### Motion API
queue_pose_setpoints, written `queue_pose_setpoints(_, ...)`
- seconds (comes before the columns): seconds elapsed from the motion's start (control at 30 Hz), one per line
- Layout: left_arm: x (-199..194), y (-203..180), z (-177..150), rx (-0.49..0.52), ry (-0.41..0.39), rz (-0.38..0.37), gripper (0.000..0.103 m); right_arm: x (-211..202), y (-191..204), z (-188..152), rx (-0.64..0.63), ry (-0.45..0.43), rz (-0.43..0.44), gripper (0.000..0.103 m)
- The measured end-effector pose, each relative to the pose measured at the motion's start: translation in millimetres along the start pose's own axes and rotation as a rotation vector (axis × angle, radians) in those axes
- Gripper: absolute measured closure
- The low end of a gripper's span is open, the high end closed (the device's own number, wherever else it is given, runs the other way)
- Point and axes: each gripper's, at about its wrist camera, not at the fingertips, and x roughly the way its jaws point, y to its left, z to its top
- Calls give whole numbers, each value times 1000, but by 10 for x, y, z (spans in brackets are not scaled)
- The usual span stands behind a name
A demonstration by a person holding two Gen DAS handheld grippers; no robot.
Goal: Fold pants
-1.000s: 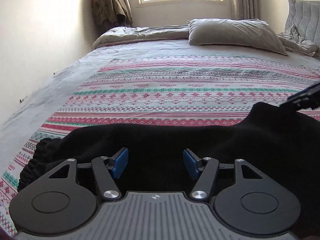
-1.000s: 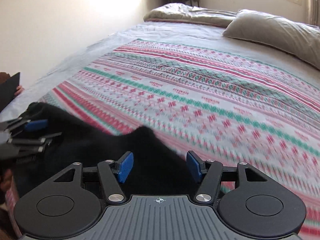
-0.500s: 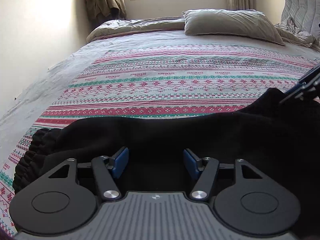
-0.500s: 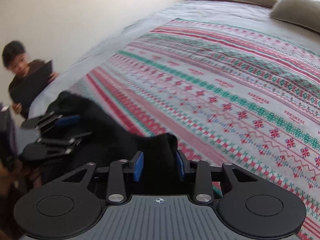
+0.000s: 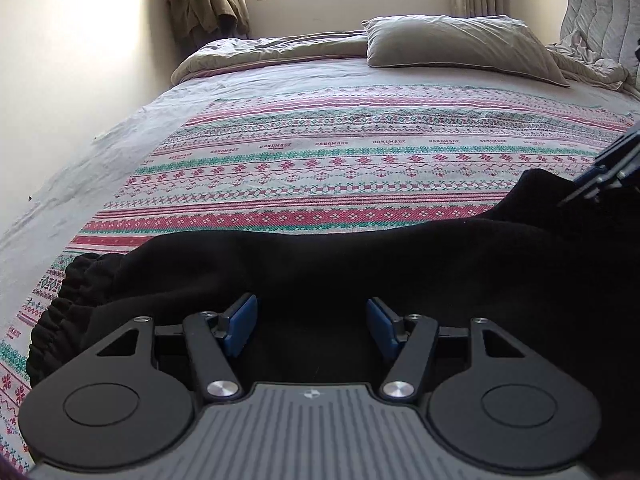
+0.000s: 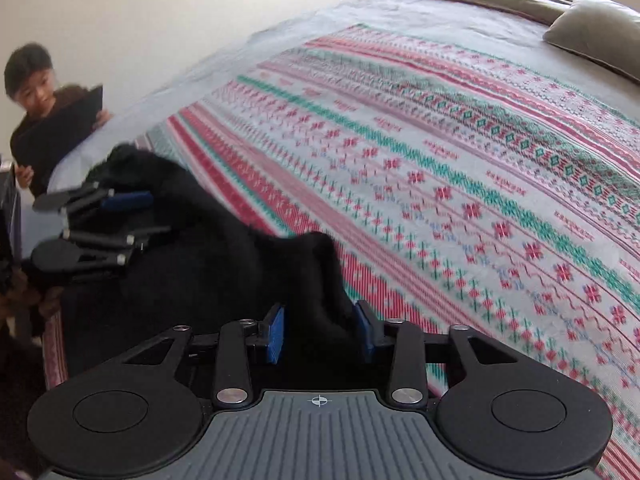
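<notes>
Two grippers are at work on one pair of black pants (image 5: 360, 264), which lies stretched along the near edge of the bed, over a patterned blanket (image 5: 340, 168) of pink and green bands.

From the left wrist, the left gripper (image 5: 311, 326) hangs low over the dark cloth with its blue pads well apart. Cloth fills the space beneath and between them, but neither pad seems to press on it, so I would call this gripper wide and not gripping. The gathered elastic waistband (image 5: 68, 300) bunches at the left end, and the legs run off to the right, where the right gripper (image 5: 600, 184) comes in at the frame's edge beside a raised peak of fabric. A grey pillow (image 5: 460, 44) and a rumpled duvet (image 5: 272, 50) sit far up by the window, well clear of the work.

From the right wrist, the right gripper (image 6: 320, 332) has a ridge of the pants (image 6: 312, 276) standing up between its pads, and its jaws are opening a little; the right-hand pad appears to touch the cloth, the left-hand one stands just off it. The pinch looks meant to lift that end for a fold. A second person (image 6: 36, 112) with a tablet sits past the bed's corner.
</notes>
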Motion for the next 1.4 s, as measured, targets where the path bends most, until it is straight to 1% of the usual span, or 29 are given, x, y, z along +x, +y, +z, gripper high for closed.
queue_pose_setpoints(0.1, 6, -7, 3, -9, 2, 2, 38, 114, -135, 72, 94, -31, 38, 65)
queue_pose_setpoints(0.17, 11, -2, 0, -13, 2, 0, 38, 231, -264, 108, 193, -39, 64, 65)
queue_pose_setpoints(0.2, 13, 2, -3, -14, 2, -2, 38, 269, -308, 97, 232, -49, 75, 68)
queue_pose_setpoints(0.23, 13, 6, -8, -16, 2, -3, 38, 291, -338, 89, 266, -73, 75, 83)
queue_pose_setpoints(0.27, 13, 11, -11, -22, 10, 0, 38, 285, -328, 81, 282, -101, 71, 91)
queue_pose_setpoints(0.3, 13, 16, -14, -34, 23, 3, 38, 258, -275, 79, 279, -126, 47, 93)
queue_pose_setpoints(0.37, 21, 32, -18, -52, 36, 7, 38, 142, -35, 64, 179, -211, -61, 96)
queue_pose_setpoints(0.4, 39, 25, -20, -51, 40, 9, 38, 106, 44, 62, 132, -248, -98, 96)
queue_pose_setpoints(0.43, 59, 10, -21, -43, 45, 17, 38, 121, 113, 61, 82, -280, -157, 97)
queue_pose_setpoints(0.47, 67, -7, -20, -38, 45, 25, 38, 194, 98, 72, 73, -281, -198, 102)
queue_pose_setpoints(0.5, 64, -20, -16, -38, 46, 31, 38, 317, 19, 91, 108, -253, -263, 103)
queue_pose_setpoints(0.53, 58, -27, -11, -40, 47, 36, 38, 407, -50, 101, 135, -223, -339, 103)
queue_pose_setpoints(0.57, 43, -33, -8, -43, 45, 40, 38, 444, -122, 92, 159, -215, -381, 103)
queue_pose_setpoints(0.6, 25, -37, -3, -44, 41, 43, 38, 400, -178, 67, 189, -234, -377, 102)
queue_pose_setpoints(0.63, 4, -44, 2, -44, 37, 46, 38, 321, -210, 48, 227, -248, -376, 93)
queue_pose_setpoints(0.67, -18, -56, 6, -43, 32, 49, 36, 195, -222, 12, 250, -276, -366, 90)
queue_pose_setpoints(0.7, -43, -76, 11, -42, 27, 54, 33, 69, -205, -29, 247, -298, -359, 90)
queue_pose_setpoints(0.77, -92, -126, 27, -48, 16, 60, 30, -219, -154, -120, 227, -330, -360, 89)
queue_pose_setpoints(0.83, -162, -197, 37, -49, -3, 53, 30, -498, -92, -259, 206, -345, -369, 87)
queue_pose_setpoints(0.93, -283, -383, 60, -31, -39, 19, 29, -769, 23, -554, 181, -316, -385, 87)
queue_pose_setpoints(1.0, -337, -538, 59, -16, -51, -15, 28, -838, 85, -782, 165, -274, -393, 87)
queue_pose_setpoints(1.07, -359, -689, 40, -4, -49, -54, 27, -865, 88, -1031, 169, -226, -405, 84)
queue_pose_setpoints(1.13, -351, -846, 16, 15, -37, -91, 27, -870, 22, -1235, 191, -192, -425, 84)
queue_pose_setpoints(1.2, -318, -970, -19, 28, -28, -112, 27, -890, -133, -1404, 236, -184, -456, 84)
queue_pose_setpoints(1.23, -300, -1018, -37, 32, -23, -116, 27, -943, -228, -1493, 258, -201, -463, 85)
queue_pose_setpoints(1.3, -273, -1122, -71, 44, -19, -116, 27, -1053, -436, -1653, 296, -245, -454, 94)
queue_pose_setpoints(1.33, -275, -1174, -98, 57, -27, -108, 27, -1118, -539, -1718, 298, -255, -454, 94)
queue_pose_setpoints(1.37, -285, -1223, -117, 75, -39, -99, 27, -1182, -611, -1744, 300, -266, -470, 91)
queue_pose_setpoints(1.4, -299, -1262, -128, 93, -51, -96, 27, -1260, -687, -1789, 308, -267, -530, 86)
